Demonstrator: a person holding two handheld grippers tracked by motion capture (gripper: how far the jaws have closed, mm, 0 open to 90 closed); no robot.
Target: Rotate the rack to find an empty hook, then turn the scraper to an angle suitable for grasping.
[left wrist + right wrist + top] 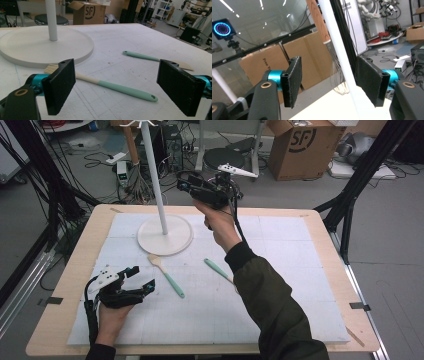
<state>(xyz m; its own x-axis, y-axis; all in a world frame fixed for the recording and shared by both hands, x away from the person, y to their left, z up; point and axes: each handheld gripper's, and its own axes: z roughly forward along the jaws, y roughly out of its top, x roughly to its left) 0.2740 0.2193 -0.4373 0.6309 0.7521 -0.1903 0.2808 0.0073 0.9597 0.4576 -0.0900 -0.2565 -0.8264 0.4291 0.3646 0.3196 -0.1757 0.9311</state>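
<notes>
White mat (280,285) covers most of the table (60,320). White stand (165,234): round base toward the far-left part of the mat, thin pole straight up. A whisk (136,180) with a wooden handle hangs from the stand's top on the far side; in the right gripper view it sits just behind the pole.

Two mint-handled utensils lie flat mid-mat. Spatula (166,274): wooden blade close to the base's near rim, long axis diagonal, handle end toward the near-right. Second utensil (218,269): just right of it, also diagonal, mint end toward the far-left, its other end hidden under the right sleeve.

Left gripper (138,278): resting low near the near-left corner, jaws wide, empty, aimed at the spatula.

Right gripper (189,182): raised above the far edge, jaws parted, nothing gripped; the pole crosses between them in its own view, contact unclear.

Floor beyond: cardboard box (299,146), stool, cables.
</notes>
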